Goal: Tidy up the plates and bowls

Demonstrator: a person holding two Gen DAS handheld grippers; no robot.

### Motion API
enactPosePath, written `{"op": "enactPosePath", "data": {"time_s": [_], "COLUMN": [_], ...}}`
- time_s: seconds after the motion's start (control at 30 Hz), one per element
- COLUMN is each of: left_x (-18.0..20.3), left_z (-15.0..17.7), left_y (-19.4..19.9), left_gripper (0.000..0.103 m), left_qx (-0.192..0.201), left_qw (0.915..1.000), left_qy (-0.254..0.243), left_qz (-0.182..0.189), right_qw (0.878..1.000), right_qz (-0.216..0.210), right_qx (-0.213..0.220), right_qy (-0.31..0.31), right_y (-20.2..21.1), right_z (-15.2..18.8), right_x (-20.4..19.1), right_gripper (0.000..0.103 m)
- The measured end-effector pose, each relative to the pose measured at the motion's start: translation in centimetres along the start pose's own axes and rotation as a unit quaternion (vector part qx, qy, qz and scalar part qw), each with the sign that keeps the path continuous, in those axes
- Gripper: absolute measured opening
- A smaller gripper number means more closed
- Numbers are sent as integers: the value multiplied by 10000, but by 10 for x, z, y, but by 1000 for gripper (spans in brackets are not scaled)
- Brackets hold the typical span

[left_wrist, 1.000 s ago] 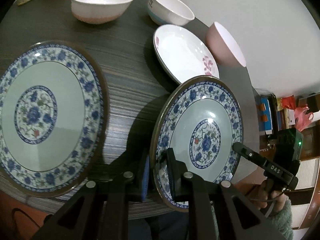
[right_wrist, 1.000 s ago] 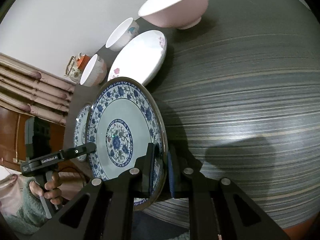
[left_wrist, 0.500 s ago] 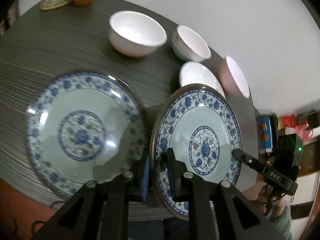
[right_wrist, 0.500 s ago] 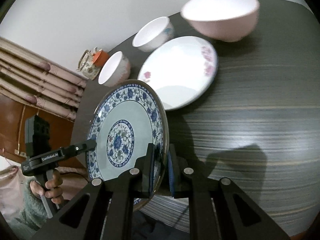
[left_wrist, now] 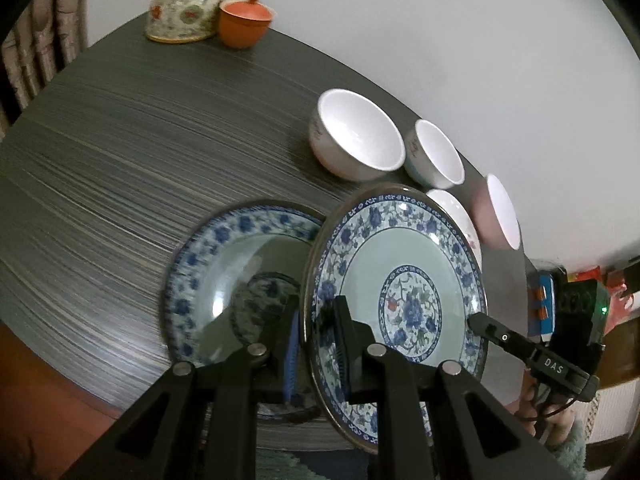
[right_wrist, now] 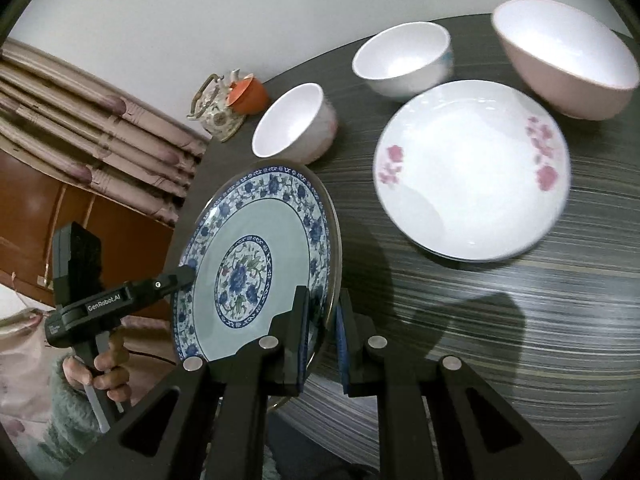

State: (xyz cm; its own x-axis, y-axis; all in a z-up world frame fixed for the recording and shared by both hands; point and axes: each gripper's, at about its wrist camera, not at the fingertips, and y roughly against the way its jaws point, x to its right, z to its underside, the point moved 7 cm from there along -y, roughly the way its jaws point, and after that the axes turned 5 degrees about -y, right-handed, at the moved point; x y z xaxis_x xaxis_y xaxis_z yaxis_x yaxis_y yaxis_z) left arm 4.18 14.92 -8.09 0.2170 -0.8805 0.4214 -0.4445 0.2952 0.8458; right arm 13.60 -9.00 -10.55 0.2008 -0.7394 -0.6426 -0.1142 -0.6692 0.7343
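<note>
Both tongs, left (left_wrist: 316, 344) and right (right_wrist: 322, 340), pinch opposite rims of one blue-floral plate (left_wrist: 400, 304), held tilted above its twin (left_wrist: 224, 280) on desk (left_wrist: 140, 152). Risk: uneven lowering, rim slips, plates clash.

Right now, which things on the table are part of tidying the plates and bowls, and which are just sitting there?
For the job:
held blue-and-white flowered plate
matching plate on the table
white plate with pink flowers
pink bowl
two white bowls

Just sitting there:
flowered teapot
orange lidded cup
</note>
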Motion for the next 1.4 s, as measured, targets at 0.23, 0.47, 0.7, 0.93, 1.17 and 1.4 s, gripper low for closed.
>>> {"op": "enactPosePath", "data": {"time_s": [0.23, 0.47, 0.7, 0.93, 1.17, 1.4], "left_x": [-31, -54, -70, -76, -74, -80], "left_z": [-1, 3, 4, 6, 4, 4], "left_y": [3, 1, -9, -16, -32, -40], "left_gripper": [16, 16, 16, 16, 17, 17], "left_qx": [19, -14, -98, -164, -218, -254], "left_qw": [9997, 9990, 9982, 9979, 9979, 9974], "left_qy": [197, 353, 486, 484, 449, 504], "left_qz": [-164, -266, -343, -387, -423, -448], "right_qw": [9997, 9992, 9985, 9979, 9977, 9976], "right_qz": [-69, -72, -68, -44, 9, 197], "right_qx": [-204, -399, -540, -641, -675, -655], "right_qy": [63, 49, 10, -62, -93, 85], "right_y": [-31, -54, -72, -83, -89, -95], "right_z": [-1, -1, 4, 7, 7, 10], "right_x": [-21, -28, -32, -31, -30, -38], "right_gripper": [13, 13, 13, 13, 14, 15]}}
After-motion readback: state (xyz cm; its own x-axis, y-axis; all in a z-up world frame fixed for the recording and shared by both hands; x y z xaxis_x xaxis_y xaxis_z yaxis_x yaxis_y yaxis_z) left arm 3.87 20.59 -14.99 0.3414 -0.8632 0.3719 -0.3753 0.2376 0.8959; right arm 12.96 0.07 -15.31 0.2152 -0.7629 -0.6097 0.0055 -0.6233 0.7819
